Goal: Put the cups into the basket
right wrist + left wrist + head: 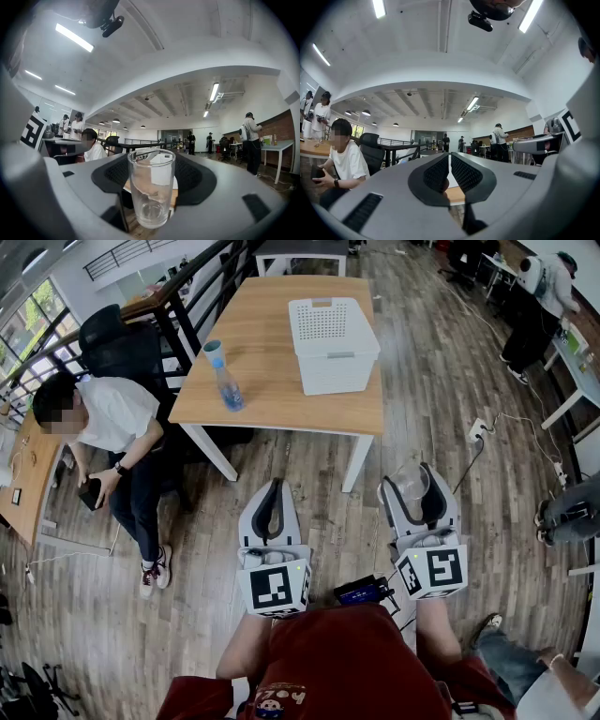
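Note:
A white perforated basket (337,373) stands on the wooden table (272,395) ahead of me, toward its right side. My right gripper (412,476) hangs over the floor in front of the table, shut on a clear glass cup (407,487). In the right gripper view the cup (151,197) stands upright and empty between the dark pads (194,180). My left gripper (272,487) is level with it on the left, and its jaws are shut with nothing in them. Its pads (436,176) almost meet in the left gripper view.
A plastic bottle (225,382) stands on the table's left part. A person (112,427) sits left of the table beside a black chair (117,348). A power strip with a cable (478,429) lies on the floor at right. More people and desks are at far right.

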A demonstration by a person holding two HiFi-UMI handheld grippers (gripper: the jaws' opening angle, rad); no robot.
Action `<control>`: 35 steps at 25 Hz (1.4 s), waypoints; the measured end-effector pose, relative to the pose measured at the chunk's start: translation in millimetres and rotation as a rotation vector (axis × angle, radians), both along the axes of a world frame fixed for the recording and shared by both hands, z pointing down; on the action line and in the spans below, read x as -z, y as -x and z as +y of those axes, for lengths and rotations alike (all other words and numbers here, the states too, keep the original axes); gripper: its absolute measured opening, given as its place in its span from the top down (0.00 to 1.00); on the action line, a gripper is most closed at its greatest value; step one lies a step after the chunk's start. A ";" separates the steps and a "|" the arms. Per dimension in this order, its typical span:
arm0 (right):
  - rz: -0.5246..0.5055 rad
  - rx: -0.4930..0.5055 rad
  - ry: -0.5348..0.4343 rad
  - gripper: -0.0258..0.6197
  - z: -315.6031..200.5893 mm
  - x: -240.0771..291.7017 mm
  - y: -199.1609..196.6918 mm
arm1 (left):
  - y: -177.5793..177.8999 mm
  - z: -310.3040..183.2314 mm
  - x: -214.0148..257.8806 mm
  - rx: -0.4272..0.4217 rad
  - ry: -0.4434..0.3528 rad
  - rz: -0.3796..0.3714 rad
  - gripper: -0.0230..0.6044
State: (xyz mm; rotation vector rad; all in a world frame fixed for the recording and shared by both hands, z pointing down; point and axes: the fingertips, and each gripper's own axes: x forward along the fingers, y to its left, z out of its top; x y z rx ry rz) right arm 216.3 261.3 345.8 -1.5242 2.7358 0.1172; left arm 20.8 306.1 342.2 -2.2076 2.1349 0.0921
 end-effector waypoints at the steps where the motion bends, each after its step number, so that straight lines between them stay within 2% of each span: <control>1: 0.001 0.001 -0.001 0.51 0.6 0.0 -0.2 | -0.4 0.9 0.2 0.000 -0.001 0.000 0.93; 19: -0.006 0.006 0.010 0.51 5.6 -4.0 -5.7 | -5.7 5.4 -7.0 0.005 0.019 0.001 0.93; 32: -0.066 0.037 0.031 0.51 0.4 -8.3 -37.3 | -41.1 1.8 -5.7 0.013 0.034 -0.030 0.93; 35: -0.069 0.053 0.040 0.51 -2.6 -11.2 -49.1 | -53.8 -0.3 -7.5 0.017 0.037 -0.014 0.93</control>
